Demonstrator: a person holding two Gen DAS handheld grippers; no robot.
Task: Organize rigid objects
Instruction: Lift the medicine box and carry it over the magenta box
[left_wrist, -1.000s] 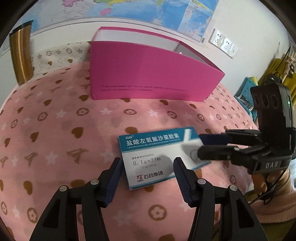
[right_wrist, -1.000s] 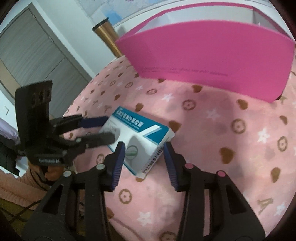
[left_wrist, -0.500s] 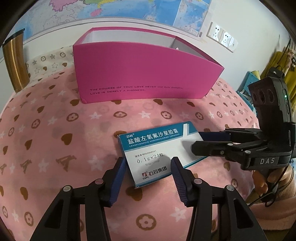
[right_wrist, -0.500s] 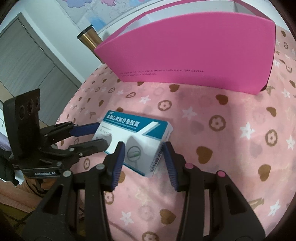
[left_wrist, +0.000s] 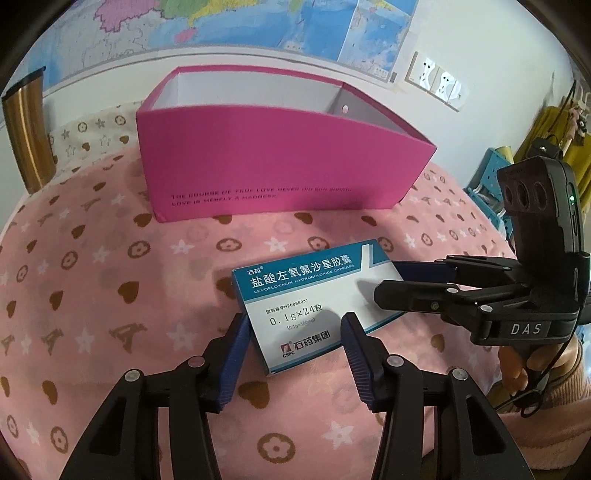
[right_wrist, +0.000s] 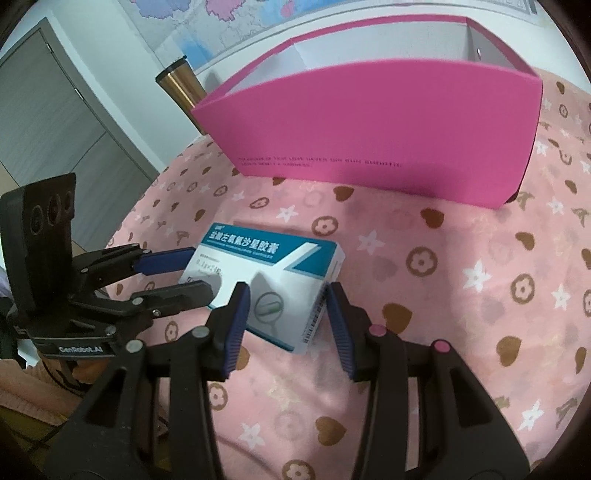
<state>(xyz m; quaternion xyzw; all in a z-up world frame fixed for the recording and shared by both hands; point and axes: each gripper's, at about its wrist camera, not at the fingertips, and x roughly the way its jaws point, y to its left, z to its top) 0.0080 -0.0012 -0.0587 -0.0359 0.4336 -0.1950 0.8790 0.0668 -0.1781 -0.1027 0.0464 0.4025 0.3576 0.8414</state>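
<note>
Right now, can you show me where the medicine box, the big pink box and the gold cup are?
medicine box (left_wrist: 295, 295): left wrist view, on its printed top face.
pink box (left_wrist: 280, 173): left wrist view, on its front wall.
gold cup (left_wrist: 27, 140): left wrist view, on its shiny side.

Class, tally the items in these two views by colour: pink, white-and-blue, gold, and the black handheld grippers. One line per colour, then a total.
Pink: 1, the open box
White-and-blue: 1, the medicine carton
Gold: 1, the tumbler
Black: 2, the left gripper and the right gripper
Total: 5
</note>
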